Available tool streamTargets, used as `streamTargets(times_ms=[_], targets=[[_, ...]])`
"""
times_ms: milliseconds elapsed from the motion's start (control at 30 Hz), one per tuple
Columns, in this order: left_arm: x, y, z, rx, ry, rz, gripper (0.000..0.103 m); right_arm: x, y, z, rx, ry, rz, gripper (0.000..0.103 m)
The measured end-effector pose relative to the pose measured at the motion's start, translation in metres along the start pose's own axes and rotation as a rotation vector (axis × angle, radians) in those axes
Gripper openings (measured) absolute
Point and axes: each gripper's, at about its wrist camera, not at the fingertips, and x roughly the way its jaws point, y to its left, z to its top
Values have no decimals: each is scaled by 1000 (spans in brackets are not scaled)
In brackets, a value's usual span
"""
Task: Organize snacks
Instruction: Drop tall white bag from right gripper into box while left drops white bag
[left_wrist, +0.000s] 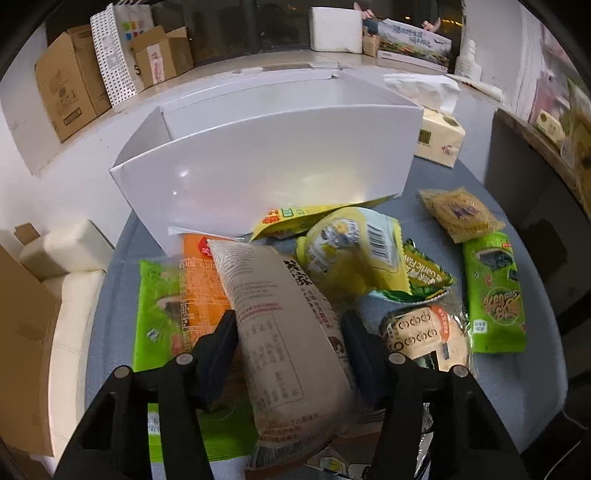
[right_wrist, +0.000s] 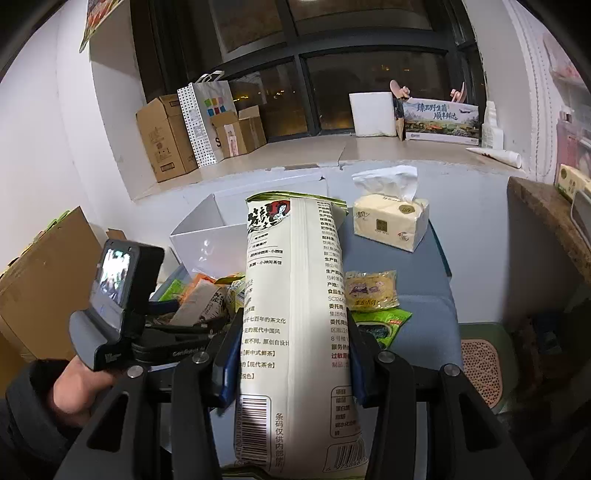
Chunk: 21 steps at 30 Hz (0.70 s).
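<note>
Beige printed snack bag (left_wrist: 288, 332) clamped between left fingers (left_wrist: 225, 332); right fingers (right_wrist: 231, 354) clamp cream pack (right_wrist: 295, 314).

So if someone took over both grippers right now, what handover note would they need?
Left gripper: jaws around the beige packet on the pile; grip not confirmed.
Right gripper: shut on the tall white packet, held upright in the air.
White box: open behind the pile; its visible part holds nothing.
Left: box both packets, then the green seaweed pack, yellow bag and the other snacks.
</note>
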Motion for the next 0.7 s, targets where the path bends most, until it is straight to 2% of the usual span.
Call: streamTargets(times_ms=[33,100,300,433,533,600,700], targets=[[-4,2,-1,-4,-17,-13,52,1,0,-1,-2,2,-3,50],[-11,9,-5,-21,-49,-50,46,0,1,-3,-10,1,-8,50],[-49,37,-17,-58,-167,-170,44,5,-1,-4,5,2,0,50],[-80,55,-15,-85,-265,-207,44,16,3,-1,23,8,33,50],[-99,72,0,-107,-330,-234,44,31,9,13,29,9,66,50],[-105,82,19,-111,-362,-224,44,44,16,28,17,8,73,50],[-99,97,53,-129,-382,-216,44,70,24,59,8,13,77,50]])
